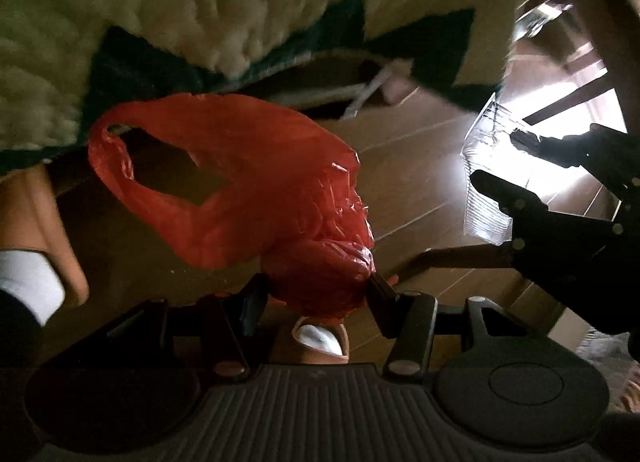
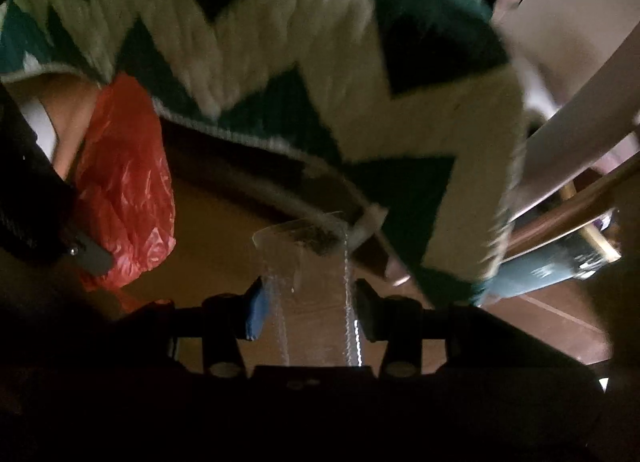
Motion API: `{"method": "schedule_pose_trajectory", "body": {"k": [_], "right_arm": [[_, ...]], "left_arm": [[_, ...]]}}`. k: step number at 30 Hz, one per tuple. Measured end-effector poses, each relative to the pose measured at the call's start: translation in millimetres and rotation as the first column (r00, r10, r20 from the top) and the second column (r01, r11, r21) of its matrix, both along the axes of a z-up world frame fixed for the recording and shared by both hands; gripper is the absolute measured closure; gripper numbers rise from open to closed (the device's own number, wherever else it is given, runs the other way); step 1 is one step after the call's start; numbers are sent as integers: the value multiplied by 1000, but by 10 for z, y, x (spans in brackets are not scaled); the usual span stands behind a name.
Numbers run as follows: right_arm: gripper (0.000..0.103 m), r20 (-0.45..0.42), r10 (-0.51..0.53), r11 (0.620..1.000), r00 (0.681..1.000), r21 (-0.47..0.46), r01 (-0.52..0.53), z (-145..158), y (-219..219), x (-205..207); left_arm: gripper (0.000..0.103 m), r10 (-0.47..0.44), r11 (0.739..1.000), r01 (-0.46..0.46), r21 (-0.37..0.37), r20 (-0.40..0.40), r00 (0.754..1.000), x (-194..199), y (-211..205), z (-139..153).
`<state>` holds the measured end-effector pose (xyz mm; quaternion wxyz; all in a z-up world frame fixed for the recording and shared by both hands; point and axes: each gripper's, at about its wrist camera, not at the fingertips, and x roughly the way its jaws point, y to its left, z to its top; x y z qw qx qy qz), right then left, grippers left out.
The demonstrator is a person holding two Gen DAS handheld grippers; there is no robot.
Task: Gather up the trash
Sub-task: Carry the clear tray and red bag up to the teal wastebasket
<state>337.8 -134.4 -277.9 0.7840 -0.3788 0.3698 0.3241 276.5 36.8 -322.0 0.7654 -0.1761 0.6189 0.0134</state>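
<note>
My left gripper (image 1: 316,294) is shut on a red plastic bag (image 1: 240,178), which hangs open above the wooden floor; the bag also shows at the left of the right wrist view (image 2: 124,182). My right gripper (image 2: 308,310) is shut on a clear plastic container (image 2: 308,262), held between its jaws. In the left wrist view the right gripper (image 1: 504,162) holds that clear container (image 1: 488,178) to the right of the bag, apart from it.
A shaggy white and dark green rug (image 1: 180,14) lies on the wooden floor (image 1: 420,166) beyond the bag, also in the right wrist view (image 2: 320,62). Furniture legs (image 1: 600,74) stand at the right. My slippered feet (image 1: 320,342) are below the left gripper.
</note>
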Motion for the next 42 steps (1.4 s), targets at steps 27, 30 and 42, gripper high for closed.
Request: {"method": "schedule_pose_trajectory", "body": {"k": [27, 30, 42], "right_arm": [[59, 366, -165, 918, 916, 397, 6, 3163, -656, -1346], [59, 395, -190, 902, 899, 432, 1, 3402, -778, -1413], [59, 474, -344, 817, 810, 576, 9, 4351, -1453, -1422]], "left_arm": [[49, -87, 994, 31, 103, 591, 802, -912, -603, 3316], [49, -111, 992, 43, 122, 626, 772, -900, -718, 3558], [49, -240, 969, 105, 225, 734, 636, -636, -1401, 4500]]}}
